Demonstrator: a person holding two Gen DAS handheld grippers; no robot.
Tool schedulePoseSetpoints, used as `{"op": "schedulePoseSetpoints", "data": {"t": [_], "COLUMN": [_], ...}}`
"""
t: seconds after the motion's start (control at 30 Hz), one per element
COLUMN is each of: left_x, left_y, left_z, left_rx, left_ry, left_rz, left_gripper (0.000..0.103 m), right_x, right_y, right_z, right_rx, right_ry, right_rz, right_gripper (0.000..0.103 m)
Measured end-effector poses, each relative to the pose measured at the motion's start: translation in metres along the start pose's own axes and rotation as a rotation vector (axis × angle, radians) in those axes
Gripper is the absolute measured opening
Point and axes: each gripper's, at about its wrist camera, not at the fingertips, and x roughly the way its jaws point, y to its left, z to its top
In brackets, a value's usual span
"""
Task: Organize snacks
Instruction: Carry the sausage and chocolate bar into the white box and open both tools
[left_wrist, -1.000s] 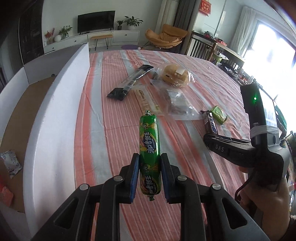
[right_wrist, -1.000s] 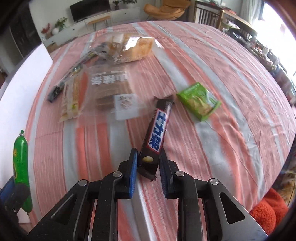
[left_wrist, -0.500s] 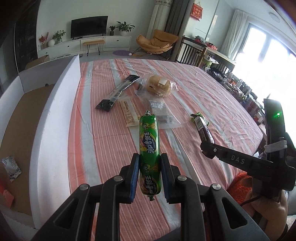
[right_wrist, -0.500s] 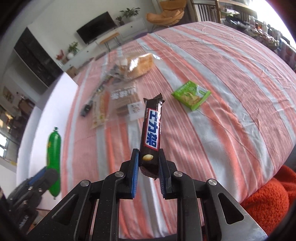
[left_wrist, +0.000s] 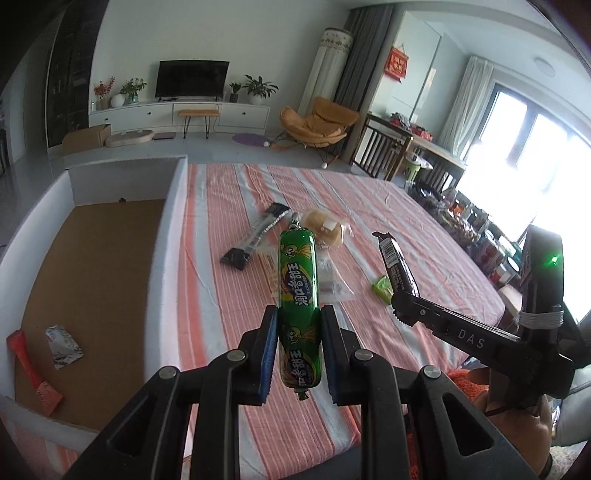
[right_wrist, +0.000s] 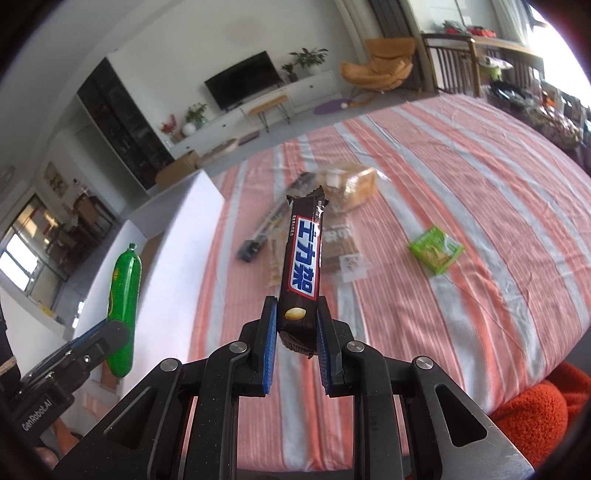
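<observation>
My left gripper (left_wrist: 298, 334) is shut on a green sausage stick (left_wrist: 297, 291), held upright above the striped tablecloth (left_wrist: 221, 280). My right gripper (right_wrist: 295, 328) is shut on a brown chocolate bar (right_wrist: 303, 258), also lifted off the cloth. In the left wrist view the right gripper (left_wrist: 400, 308) shows at the right with the chocolate bar (left_wrist: 397, 264) sticking up from it. In the right wrist view the green sausage stick (right_wrist: 123, 301) appears at the left, in front of the white box (right_wrist: 177, 251). That white-walled box (left_wrist: 162, 258) with a brown floor stands left of the cloth.
On the cloth lie a long black packet (left_wrist: 255, 236), a wrapped bread (left_wrist: 327, 230), a clear bag of biscuits (right_wrist: 340, 251), a pale thin packet (right_wrist: 274, 266) and a small green packet (right_wrist: 436, 251). A red packet (left_wrist: 33, 373) and a silver packet (left_wrist: 62, 347) lie in the box.
Both grippers have risen with their snacks and tilted up, so the cloth and the loose packets look farther away. The chocolate bar has left the cloth.
</observation>
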Motion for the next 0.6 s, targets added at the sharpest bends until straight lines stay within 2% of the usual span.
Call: {"op": "schedulePoseSetpoints", "data": {"t": [0.2,0.33,0.47,0.6], "left_x": [-0.04,-0.061,-0.068,-0.059], "left_y": [0.046,0.081,0.115,0.145], "left_z": [0.012,0.017,0.013,0.001], "left_rx": [-0.102,-0.147,-0.201,-0.252], "left_ry": [-0.053,-0.103,-0.116,-0.087], "left_rz": [0.05,0.14,0.23,0.324], "left_gripper": [0.022,0.022,0.022,0.022], "right_x": [-0.014,-0.016,-0.002,0.025], "right_y": [0.054,0.103,0.15,0.193], "right_z": [0.014,0.021,0.019,0.005], "right_rx": [-0.096,-0.179,-0.258,-0.33], "right_ry": [-0.021,-0.014,0.034,0.1], "right_rz": [0.104,0.186,0.259,0.314], "right_gripper": [0.02,0.02,0.02,0.02]}}
